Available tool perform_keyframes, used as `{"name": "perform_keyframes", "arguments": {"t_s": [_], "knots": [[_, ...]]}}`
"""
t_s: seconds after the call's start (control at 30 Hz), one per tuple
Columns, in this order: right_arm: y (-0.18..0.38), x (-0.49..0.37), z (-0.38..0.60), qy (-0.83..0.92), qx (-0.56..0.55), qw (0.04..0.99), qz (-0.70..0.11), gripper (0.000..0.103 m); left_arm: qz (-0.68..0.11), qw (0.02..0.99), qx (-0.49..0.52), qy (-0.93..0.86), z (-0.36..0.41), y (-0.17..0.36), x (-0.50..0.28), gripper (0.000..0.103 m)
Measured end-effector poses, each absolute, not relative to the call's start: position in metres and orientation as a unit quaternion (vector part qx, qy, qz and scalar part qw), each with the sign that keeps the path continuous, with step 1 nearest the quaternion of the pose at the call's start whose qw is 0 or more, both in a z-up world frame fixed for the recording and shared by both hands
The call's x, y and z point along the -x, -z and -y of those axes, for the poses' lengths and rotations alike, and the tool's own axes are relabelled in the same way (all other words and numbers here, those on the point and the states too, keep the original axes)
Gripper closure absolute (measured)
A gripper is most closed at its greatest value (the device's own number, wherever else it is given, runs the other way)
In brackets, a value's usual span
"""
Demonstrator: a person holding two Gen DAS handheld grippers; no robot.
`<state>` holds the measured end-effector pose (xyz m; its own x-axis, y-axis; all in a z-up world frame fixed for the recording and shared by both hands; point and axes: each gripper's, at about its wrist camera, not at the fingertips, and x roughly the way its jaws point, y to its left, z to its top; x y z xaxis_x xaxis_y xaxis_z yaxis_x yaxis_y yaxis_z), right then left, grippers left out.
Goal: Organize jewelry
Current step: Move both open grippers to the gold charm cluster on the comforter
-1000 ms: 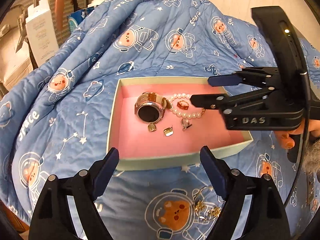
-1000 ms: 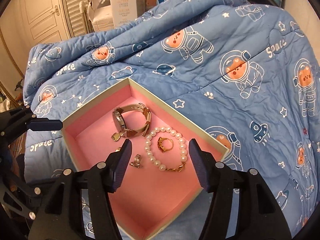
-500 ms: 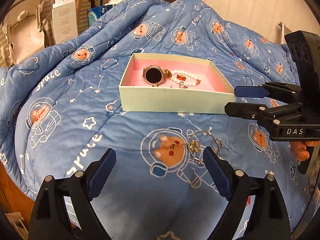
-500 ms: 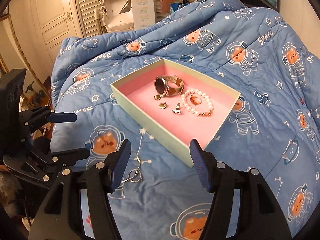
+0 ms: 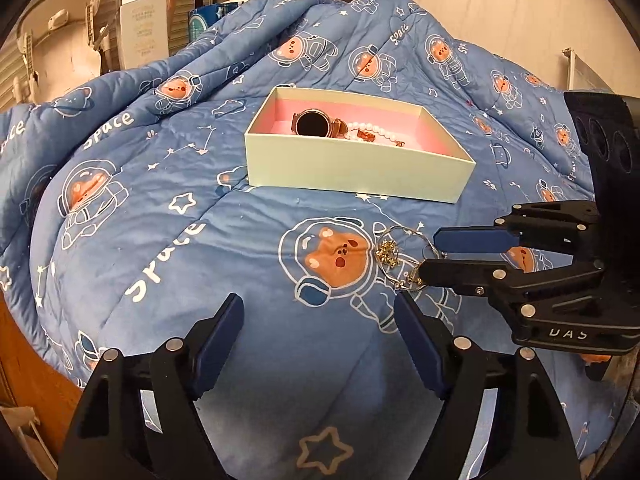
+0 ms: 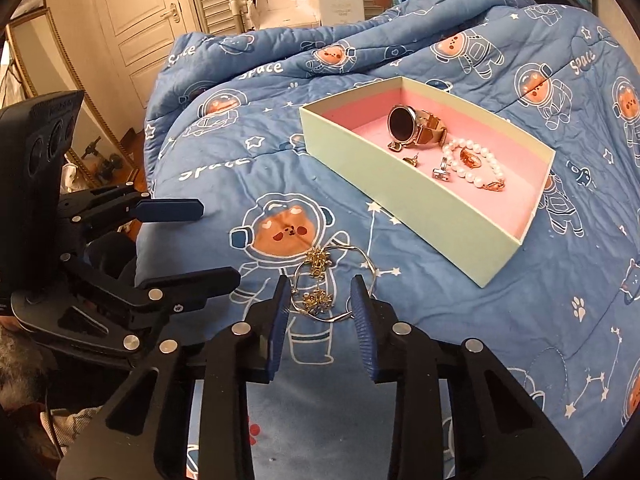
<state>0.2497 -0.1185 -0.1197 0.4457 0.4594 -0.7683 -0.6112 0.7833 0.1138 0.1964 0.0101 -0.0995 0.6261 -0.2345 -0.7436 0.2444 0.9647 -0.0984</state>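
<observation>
Pale green box [image 6: 420, 196] on bed quilt [image 5: 168, 248] holding watch [image 6: 404, 122], pearl bracelet [image 6: 476, 168], ring [image 6: 468, 157], earrings [image 6: 412, 160], gold necklace [image 6: 320, 280] heaped on quilt near box, no clear long axis, right claw [image 6: 322, 312] just closing around it, pads not yet pressing, left claw [image 5: 320, 340] released, closing on nothing

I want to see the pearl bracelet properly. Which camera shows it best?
The right wrist view: the white pearl bracelet lies fully visible on the pink lining of the pale green box. In the left wrist view, the box wall hides most of it.
</observation>
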Motion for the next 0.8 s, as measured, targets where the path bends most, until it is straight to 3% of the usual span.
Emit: {"name": "perform_keyframes", "arguments": {"t_s": [0.17, 0.23, 0.8], "knots": [[0.129, -0.252, 0.114, -0.314, 0.099, 0.842, -0.428, 0.077, -0.416, 0.899, 0.005, 0.134, -0.013, 0.102, -0.201, 0.039], [0.131, -0.252, 0.114, -0.314, 0.098, 0.841, -0.430, 0.085, -0.417, 0.899, 0.006, 0.136, -0.012, 0.102, -0.204, 0.044], [0.111, -0.242, 0.137, -0.290, 0.074, 0.860, -0.414, 0.085, -0.408, 0.893, -0.021, 0.191, 0.029, 0.099, -0.222, 0.066]]}}
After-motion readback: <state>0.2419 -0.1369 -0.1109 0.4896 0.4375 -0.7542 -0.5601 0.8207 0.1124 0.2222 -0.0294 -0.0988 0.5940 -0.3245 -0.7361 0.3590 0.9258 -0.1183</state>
